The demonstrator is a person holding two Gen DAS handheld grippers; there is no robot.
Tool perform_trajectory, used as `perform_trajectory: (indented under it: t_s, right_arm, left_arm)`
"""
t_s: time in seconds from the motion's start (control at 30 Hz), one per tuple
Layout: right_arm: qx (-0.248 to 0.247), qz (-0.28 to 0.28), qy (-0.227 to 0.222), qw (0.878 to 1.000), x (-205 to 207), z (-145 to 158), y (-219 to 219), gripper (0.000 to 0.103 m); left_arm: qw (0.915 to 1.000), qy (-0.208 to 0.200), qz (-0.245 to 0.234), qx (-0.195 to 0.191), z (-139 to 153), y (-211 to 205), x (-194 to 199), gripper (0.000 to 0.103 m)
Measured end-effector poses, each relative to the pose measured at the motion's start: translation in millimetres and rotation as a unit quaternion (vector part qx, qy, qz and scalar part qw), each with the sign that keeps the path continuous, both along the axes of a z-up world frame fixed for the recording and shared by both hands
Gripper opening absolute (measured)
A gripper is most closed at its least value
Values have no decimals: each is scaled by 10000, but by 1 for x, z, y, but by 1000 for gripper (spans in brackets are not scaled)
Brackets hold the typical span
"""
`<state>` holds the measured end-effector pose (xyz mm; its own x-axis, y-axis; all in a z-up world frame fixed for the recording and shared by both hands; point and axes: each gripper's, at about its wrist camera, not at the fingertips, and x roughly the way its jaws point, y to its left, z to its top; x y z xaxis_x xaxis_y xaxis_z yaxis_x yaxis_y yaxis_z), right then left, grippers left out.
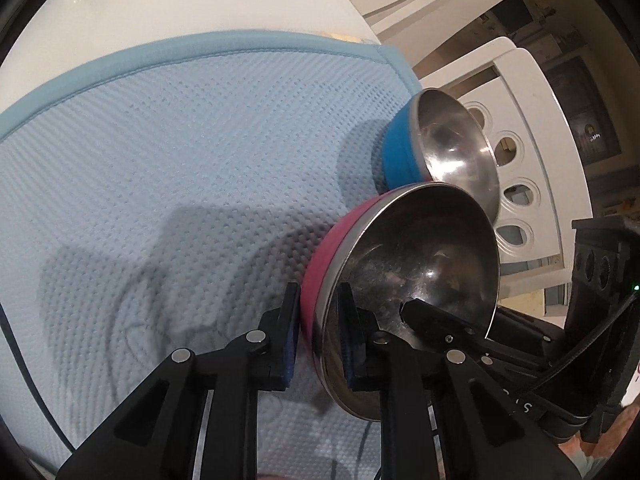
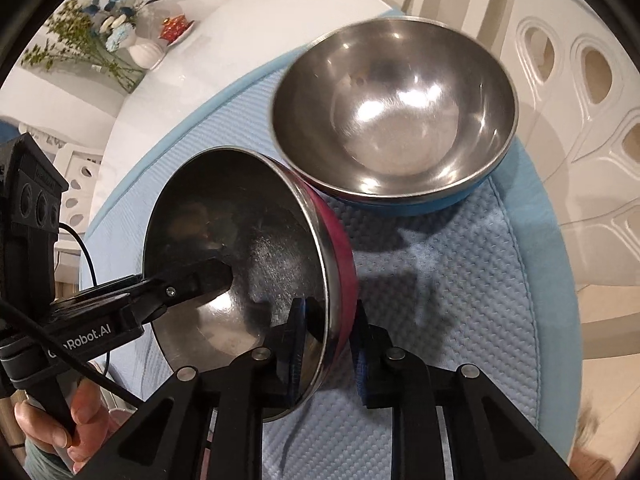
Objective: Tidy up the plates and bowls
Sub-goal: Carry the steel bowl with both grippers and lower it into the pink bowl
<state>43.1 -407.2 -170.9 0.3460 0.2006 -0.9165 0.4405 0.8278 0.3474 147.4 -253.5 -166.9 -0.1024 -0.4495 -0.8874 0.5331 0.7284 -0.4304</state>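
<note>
Both hand-held grippers are clamped on the same steel bowl with the pink outer band (image 1: 408,280). Left hand-held gripper (image 1: 319,336) pinches its rim, one finger outside on the pink, one inside. Right hand-held gripper (image 2: 328,344) grips the rim the same way. That bowl's tipped up on edge over the light blue textured mat (image 1: 160,152), rim right against the blue-banded steel bowl (image 2: 394,120) sitting upright on the mat, on a white desk (image 2: 240,40).
</note>
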Motion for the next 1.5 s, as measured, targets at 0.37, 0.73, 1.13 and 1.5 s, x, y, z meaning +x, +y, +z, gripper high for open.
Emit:
perform_trajectory:
  t_s: [0.37, 0.73, 1.13, 1.5]
  right_arm:
    - [-1, 227, -376, 9990, -23, 63, 25, 20]
    - [-75, 615, -408, 9972, -58, 98, 95, 21]
    - [131, 1080, -22, 9941, -82, 71, 159, 22]
    - [307, 1186, 407, 9916, -83, 37, 174, 23]
  left_arm:
    - [9981, -297, 320, -425, 70, 52, -44, 15]
    - [9948, -550, 651, -558, 106, 114, -94, 15]
    - [9914, -497, 1158, -353, 79, 158, -123, 15]
    - [9915, -349, 1248, -138, 49, 172, -139, 15]
